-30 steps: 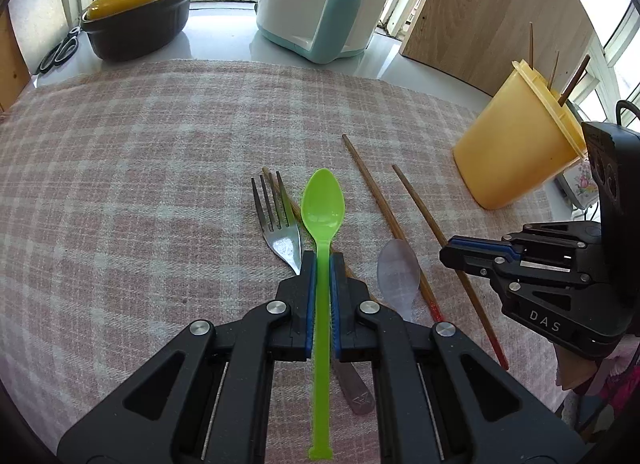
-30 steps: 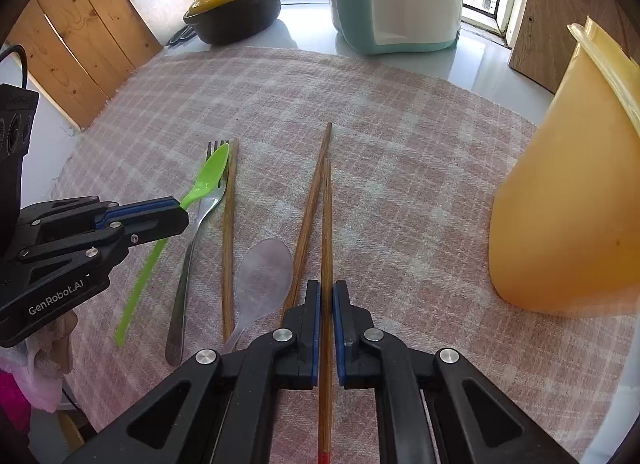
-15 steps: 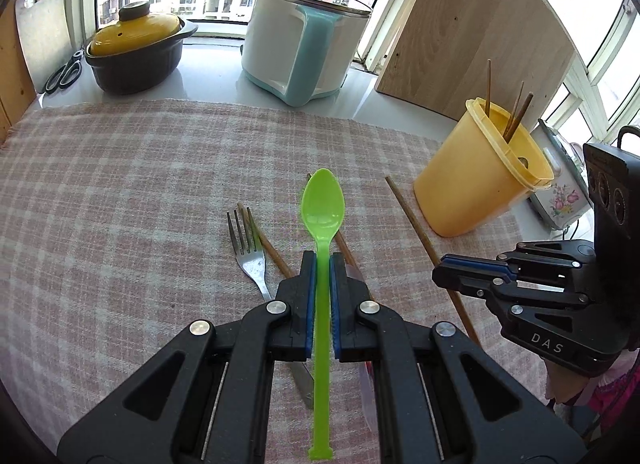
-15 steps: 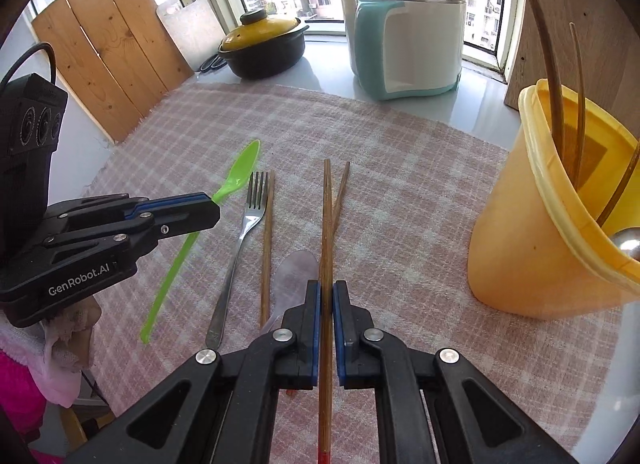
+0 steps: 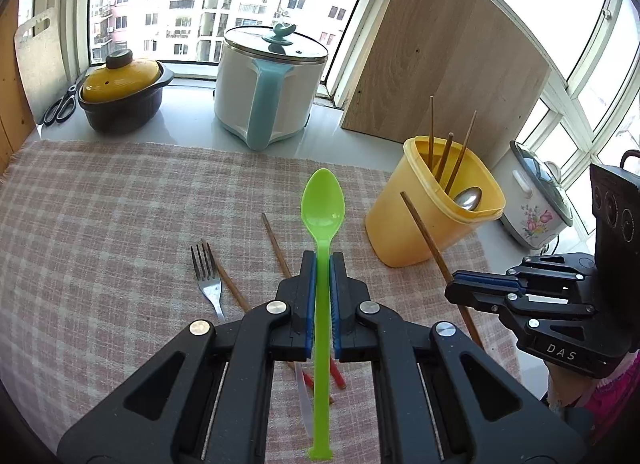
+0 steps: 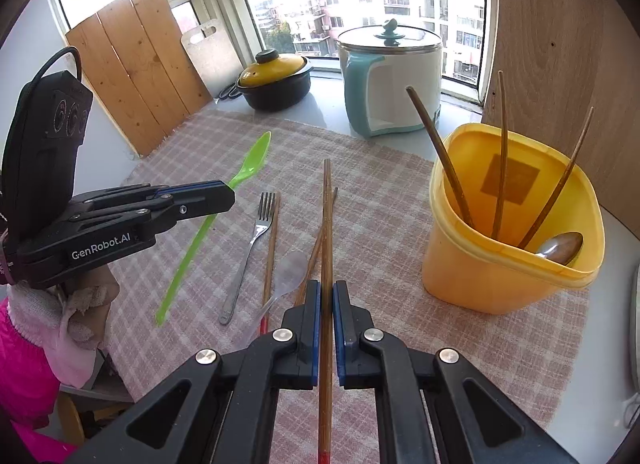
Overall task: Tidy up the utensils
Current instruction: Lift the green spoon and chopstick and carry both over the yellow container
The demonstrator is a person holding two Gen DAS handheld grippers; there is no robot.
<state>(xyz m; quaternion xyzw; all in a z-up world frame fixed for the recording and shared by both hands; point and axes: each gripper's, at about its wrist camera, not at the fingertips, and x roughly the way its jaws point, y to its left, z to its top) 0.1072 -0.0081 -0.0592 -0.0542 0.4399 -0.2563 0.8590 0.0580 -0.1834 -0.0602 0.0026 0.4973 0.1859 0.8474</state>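
Observation:
My left gripper (image 5: 322,260) is shut on the handle of a green plastic spoon (image 5: 322,204), held above the checked cloth with its bowl pointing forward. My right gripper (image 6: 327,288) is shut on a wooden chopstick (image 6: 327,216), also lifted off the cloth. To the right stands a yellow utensil holder (image 6: 480,276) with three chopsticks and a metal spoon inside. On the cloth lie a metal fork (image 6: 256,232), a clear plastic spoon (image 6: 290,268) and two loose chopsticks (image 6: 272,248). In the left wrist view the right gripper (image 5: 456,288) hangs just in front of the holder (image 5: 396,232).
Along the window ledge stand a white and blue cooker (image 5: 268,92), a dark pot with a yellow lid (image 5: 120,104) and scissors (image 5: 60,106). A wooden board (image 5: 440,64) leans behind the holder. A floral cooker (image 5: 532,204) sits at the far right.
Both grippers have risen off the cloth, the left with the green spoon and the right with the chopstick. Both views now look higher, toward the holder and window.

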